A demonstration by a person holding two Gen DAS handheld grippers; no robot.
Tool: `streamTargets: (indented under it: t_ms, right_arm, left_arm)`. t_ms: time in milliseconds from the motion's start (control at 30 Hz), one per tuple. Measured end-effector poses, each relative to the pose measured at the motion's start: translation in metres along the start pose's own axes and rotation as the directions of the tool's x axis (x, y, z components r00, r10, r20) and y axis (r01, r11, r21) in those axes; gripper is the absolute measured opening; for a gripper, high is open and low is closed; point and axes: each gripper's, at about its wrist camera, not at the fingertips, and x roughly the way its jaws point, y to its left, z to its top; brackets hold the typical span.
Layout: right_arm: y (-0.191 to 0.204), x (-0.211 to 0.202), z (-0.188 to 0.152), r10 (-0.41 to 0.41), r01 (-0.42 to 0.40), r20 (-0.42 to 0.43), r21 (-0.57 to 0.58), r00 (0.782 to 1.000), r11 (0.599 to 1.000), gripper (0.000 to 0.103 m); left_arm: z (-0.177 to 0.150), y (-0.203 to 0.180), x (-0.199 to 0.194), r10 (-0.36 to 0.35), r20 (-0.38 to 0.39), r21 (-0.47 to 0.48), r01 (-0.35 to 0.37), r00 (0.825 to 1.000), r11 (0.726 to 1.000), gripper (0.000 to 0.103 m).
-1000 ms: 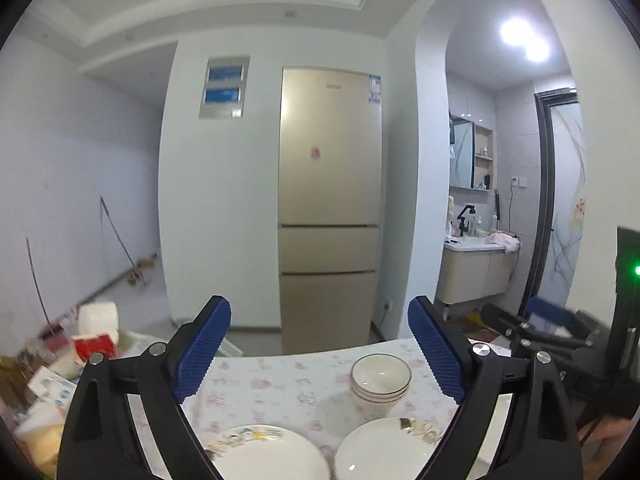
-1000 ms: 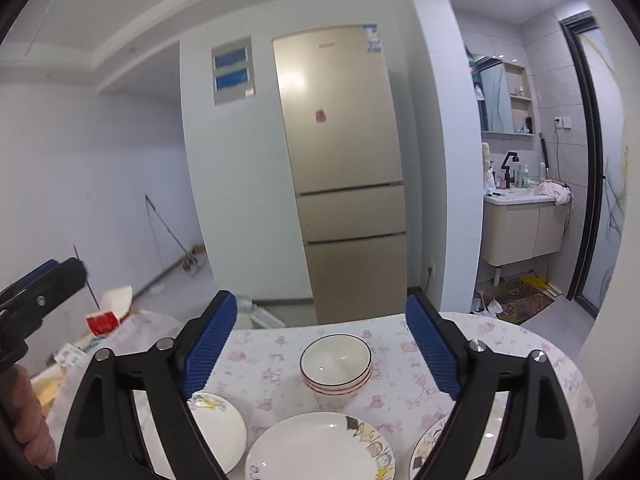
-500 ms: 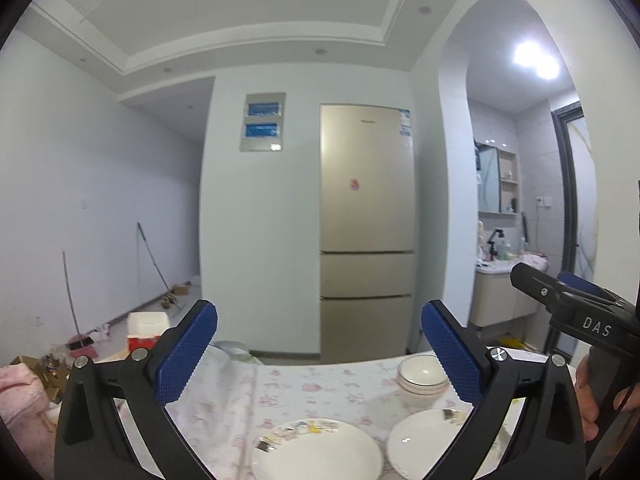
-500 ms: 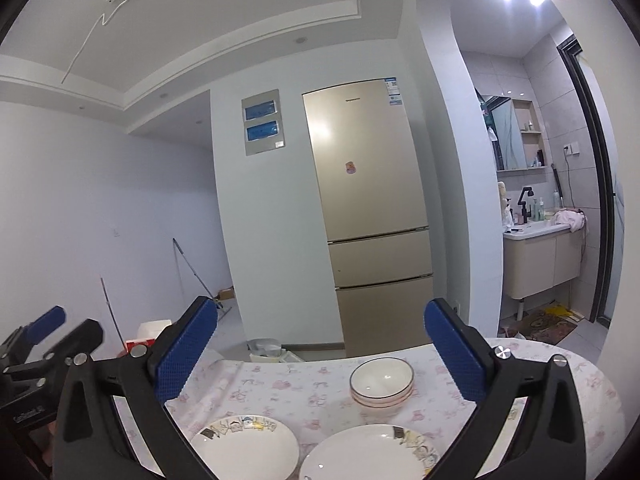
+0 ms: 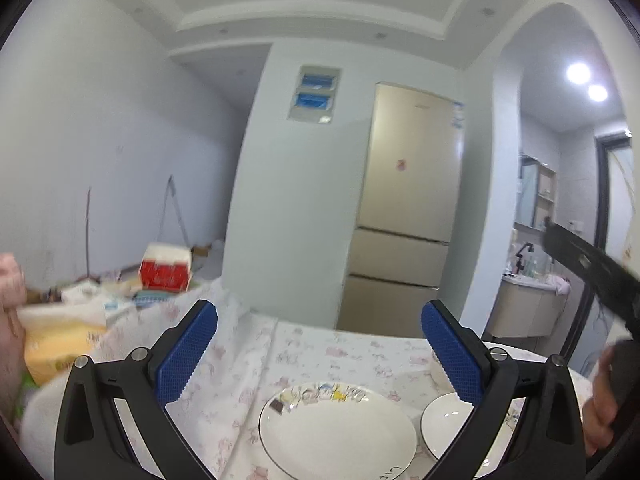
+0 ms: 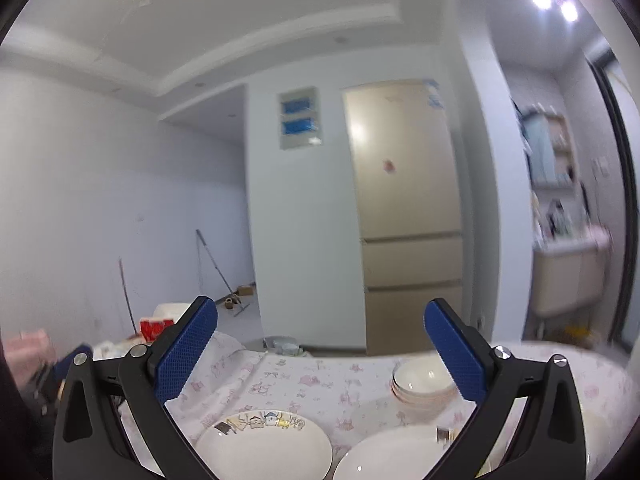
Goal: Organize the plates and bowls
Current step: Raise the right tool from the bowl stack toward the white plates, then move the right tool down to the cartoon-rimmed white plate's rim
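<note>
Hand-held grippers (image 5: 319, 354) (image 6: 321, 354) level, spread wide, above plates (image 5: 338, 432)

Left claw (image 5: 319, 354) spread wide, cartoon plate (image 5: 337, 430) below

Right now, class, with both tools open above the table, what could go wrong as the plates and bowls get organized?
1. The stacked bowls sit partly behind the right tool; a careless reach might knock the stack.
2. The cartoon-rimmed plate and its neighbour plate lie close, so the left tool may clip one while lifting the other.
3. The tablecloth is wrinkled; dishes could snag.
</note>
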Motion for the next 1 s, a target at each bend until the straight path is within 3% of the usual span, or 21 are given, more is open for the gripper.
streamTargets:
  t_ms: [100,133,200,267,333,400,467,567,733,900,1000]
  right_arm:
    - [0.015,-0.006,-0.012,-0.079,0.082,0.058,-0.063,0.995,0.995,0.103]
    - [0.017,-0.007,-0.016,-0.09,0.095,0.07,-0.063,0.993,0.994,0.103]
    - [0.016,-0.005,-0.023,-0.099,0.102,0.081,-0.037,0.992,0.994,0.103]
    - [0.012,-0.003,-0.03,-0.057,0.057,0.082,-0.005,0.995,0.998,0.103]
    - [0.011,0.003,-0.037,-0.016,0.017,0.061,-0.016,0.998,1.0,0.103]
    - [0.014,0.011,-0.045,-0.054,0.056,0.028,-0.052,0.998,0.997,0.103]
    - [0.015,0.018,-0.051,-0.042,0.042,-0.003,-0.081,0.999,0.996,0.103]
    - [0.015,0.018,-0.055,0.093,-0.095,-0.032,-0.1,0.995,0.99,0.103]
    - [0.013,0.02,-0.062,0.006,-0.01,-0.084,-0.049,0.996,0.999,0.103]
    - [-0.007,0.041,-0.083,0.026,-0.007,-0.248,0.078,0.968,0.997,0.103]
    - [-0.023,0.063,-0.096,0.11,-0.045,-0.36,0.183,0.926,0.982,0.103]
  left_arm:
    - [-0.011,0.011,0.012,0.097,-0.016,-0.038,-0.098,0.995,0.994,0.103]
    - [-0.016,0.013,0.016,0.149,-0.018,-0.037,-0.15,0.989,0.988,0.103]
    - [-0.027,0.017,0.023,0.183,-0.015,-0.018,-0.183,0.983,0.983,0.103]
    - [-0.037,0.019,0.031,0.173,-0.035,0.016,-0.173,0.984,0.985,0.103]
    - [-0.041,0.019,0.037,0.116,-0.069,0.058,-0.112,0.991,0.992,0.103]
    - [-0.041,0.021,0.037,0.106,-0.07,0.057,-0.102,0.992,0.993,0.103]
    - [-0.042,0.023,0.036,0.121,-0.058,0.038,-0.118,0.991,0.992,0.103]
    - [-0.04,0.028,0.034,0.077,-0.06,0.007,-0.077,0.995,0.997,0.103]
    - [-0.04,0.033,0.036,0.098,-0.083,-0.007,-0.099,0.992,0.995,0.103]
    - [-0.047,0.028,0.046,0.117,-0.146,0.051,-0.111,0.982,0.993,0.103]
    - [-0.054,0.031,0.06,0.099,-0.23,0.027,-0.095,0.968,0.995,0.103]
